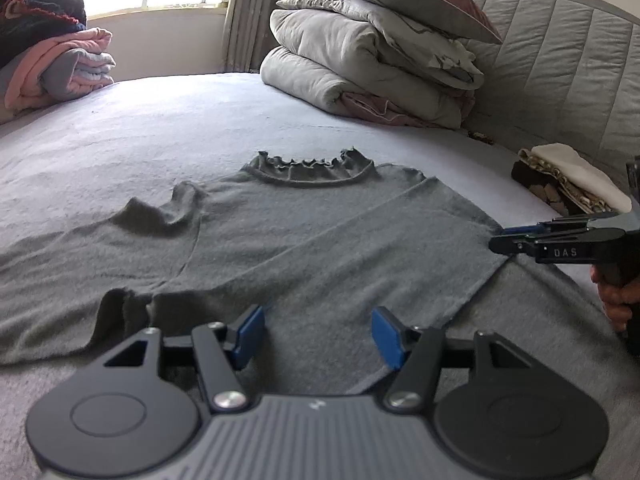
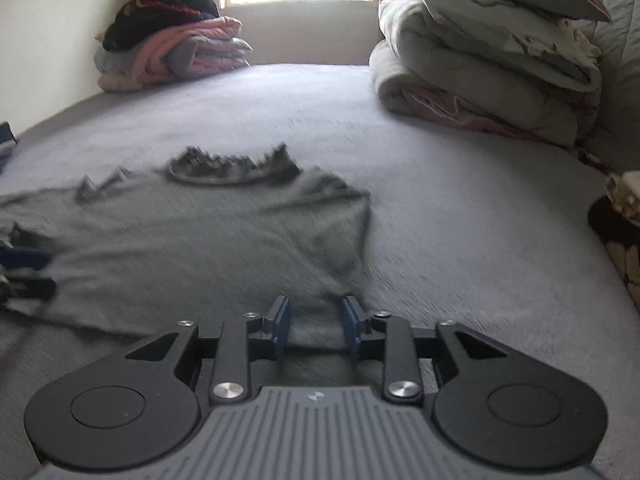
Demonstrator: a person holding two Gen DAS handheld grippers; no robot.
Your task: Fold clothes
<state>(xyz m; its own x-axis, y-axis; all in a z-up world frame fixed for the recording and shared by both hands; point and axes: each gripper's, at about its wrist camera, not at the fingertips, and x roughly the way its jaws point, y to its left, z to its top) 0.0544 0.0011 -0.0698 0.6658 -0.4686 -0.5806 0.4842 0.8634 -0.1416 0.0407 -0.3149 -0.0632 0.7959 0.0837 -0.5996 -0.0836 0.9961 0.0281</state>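
A grey knit top with a ruffled collar lies flat on the bed. One sleeve is folded diagonally across its body; the other sleeve stretches out to the left. My left gripper hovers over the lower hem, open, with its blue pads wide apart and nothing pinched. My right gripper sits at the top's right edge, seen from the side in the left wrist view. It is open by a narrow gap, with grey fabric lying in the gap and not pressed by either pad. The right wrist view is motion-blurred.
Folded duvets and a pillow are stacked at the back by the padded headboard. A pile of clothes sits at the far left under the window. A small folded stack lies at the right. A hand holds the right gripper.
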